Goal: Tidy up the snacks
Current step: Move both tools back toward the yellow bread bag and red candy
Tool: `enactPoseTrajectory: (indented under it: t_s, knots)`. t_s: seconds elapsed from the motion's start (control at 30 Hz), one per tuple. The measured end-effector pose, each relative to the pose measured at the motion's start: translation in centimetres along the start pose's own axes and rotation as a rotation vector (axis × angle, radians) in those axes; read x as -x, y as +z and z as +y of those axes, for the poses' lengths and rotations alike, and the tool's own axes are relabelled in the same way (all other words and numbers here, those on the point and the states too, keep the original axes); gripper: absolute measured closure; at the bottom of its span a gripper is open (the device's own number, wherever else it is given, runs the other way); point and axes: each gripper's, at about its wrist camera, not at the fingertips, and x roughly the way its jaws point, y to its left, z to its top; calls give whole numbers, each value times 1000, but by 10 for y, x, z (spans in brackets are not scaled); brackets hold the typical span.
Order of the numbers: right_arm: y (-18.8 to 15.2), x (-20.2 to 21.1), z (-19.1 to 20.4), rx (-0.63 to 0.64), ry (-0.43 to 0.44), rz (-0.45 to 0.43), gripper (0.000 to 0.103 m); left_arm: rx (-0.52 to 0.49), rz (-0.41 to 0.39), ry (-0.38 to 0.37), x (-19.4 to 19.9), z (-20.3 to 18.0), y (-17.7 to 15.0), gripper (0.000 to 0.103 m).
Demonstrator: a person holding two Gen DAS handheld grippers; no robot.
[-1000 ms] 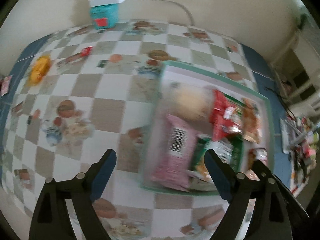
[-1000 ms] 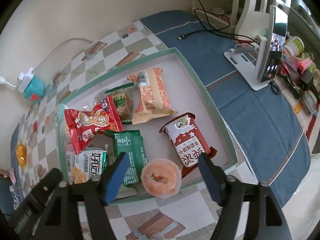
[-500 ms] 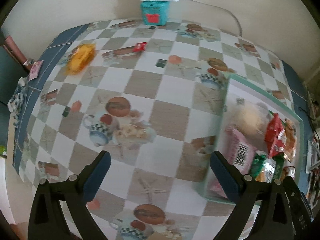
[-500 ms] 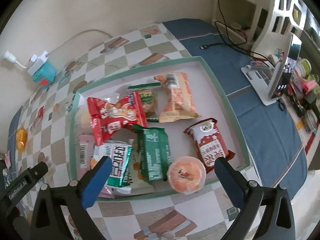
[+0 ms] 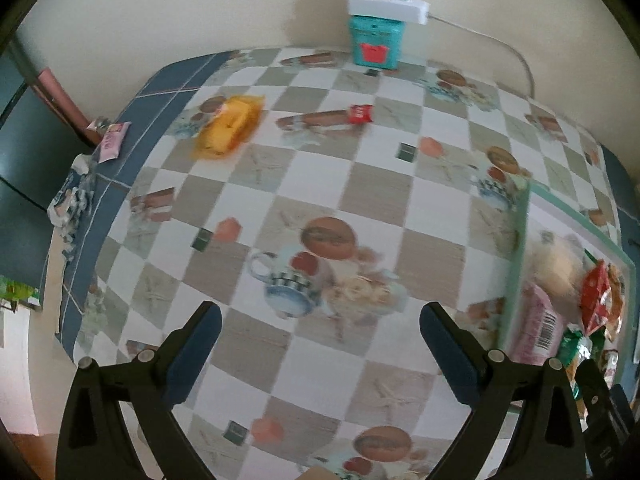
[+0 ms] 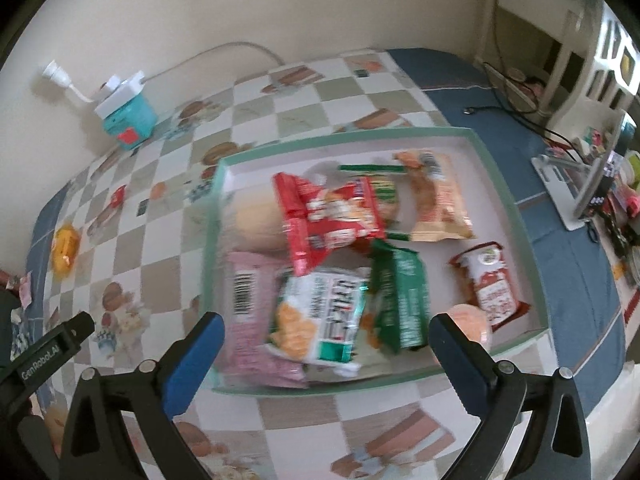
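Both tools spread wider — left tool [image 6: 52,350] reads "GenRoboAI".

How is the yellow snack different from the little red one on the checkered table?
The yellow snack is much bigger than the little red snack. The yellow one lies nearer the blue edge of the table; the red one lies nearer the teal box. Both lie loose on the cloth, outside the tray.
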Motion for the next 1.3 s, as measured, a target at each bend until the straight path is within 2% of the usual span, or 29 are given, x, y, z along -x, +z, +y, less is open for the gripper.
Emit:
enactPoseTrajectory:
  t_s: [0.63,1.3]
  knots:
    - [-17,-9,86,111,48,20,0,195,34,32,-22,115,13,4]
    - [-34,-25,152,209,84,53,0,274,74,11,-41,167,12,4]
